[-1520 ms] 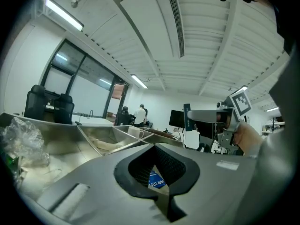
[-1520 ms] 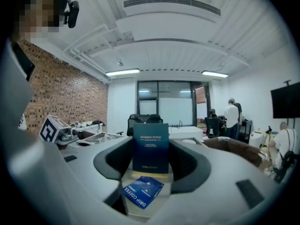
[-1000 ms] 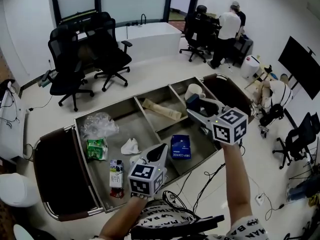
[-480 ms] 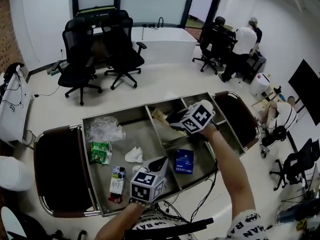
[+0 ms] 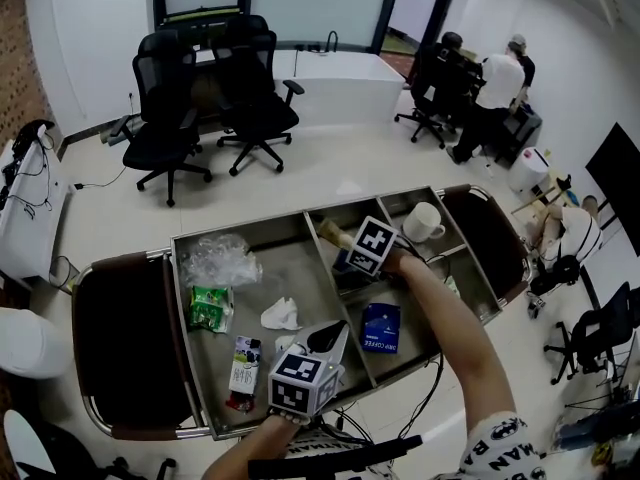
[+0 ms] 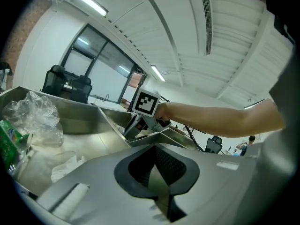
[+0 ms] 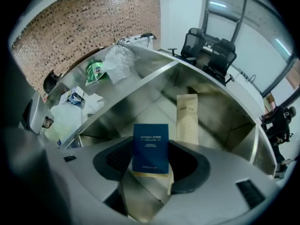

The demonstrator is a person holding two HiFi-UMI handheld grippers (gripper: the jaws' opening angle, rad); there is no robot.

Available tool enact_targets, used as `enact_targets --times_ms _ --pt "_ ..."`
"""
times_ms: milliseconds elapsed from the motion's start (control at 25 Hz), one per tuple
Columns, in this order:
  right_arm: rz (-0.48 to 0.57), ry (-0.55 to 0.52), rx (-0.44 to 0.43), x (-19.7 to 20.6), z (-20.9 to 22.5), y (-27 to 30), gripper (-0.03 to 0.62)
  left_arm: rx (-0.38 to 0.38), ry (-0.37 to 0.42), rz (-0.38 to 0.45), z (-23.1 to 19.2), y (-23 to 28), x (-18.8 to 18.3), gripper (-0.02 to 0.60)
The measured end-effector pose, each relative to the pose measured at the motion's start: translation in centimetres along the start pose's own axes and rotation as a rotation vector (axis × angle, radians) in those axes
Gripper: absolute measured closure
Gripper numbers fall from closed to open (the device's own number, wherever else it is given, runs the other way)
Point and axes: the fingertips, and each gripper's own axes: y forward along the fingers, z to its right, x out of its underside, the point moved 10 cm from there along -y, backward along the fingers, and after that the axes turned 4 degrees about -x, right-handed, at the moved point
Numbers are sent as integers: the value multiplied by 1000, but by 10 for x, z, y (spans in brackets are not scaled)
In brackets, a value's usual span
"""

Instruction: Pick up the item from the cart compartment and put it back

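My right gripper is shut on a small dark blue box that stands upright between its jaws. In the head view the right gripper reaches down into the cart's middle compartment, above a tan paper bag lying on the compartment floor; the held box is hidden there. The tan bag lies just beyond the blue box. My left gripper hovers at the cart's near rim with its jaws together and nothing in them. The left gripper looks across the tray at the right gripper.
The steel cart tray has several compartments. It holds a blue coffee packet, a white mug, a clear plastic bag, a green packet, a crumpled tissue and a small carton. Office chairs stand behind.
My right gripper has swung left from the cart's right end and down into the middle compartment. The left gripper has stayed near the front rim.
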Motion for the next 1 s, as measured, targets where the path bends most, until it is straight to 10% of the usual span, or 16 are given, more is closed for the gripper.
enact_targets --times_ms 640,1000 --pt "-86 -2 -43 -3 10 24 263 -35 4 17 4 -13 10 581" --pt "279 41 142 28 -18 -94 308 -34 20 51 -3 -15 8 581"
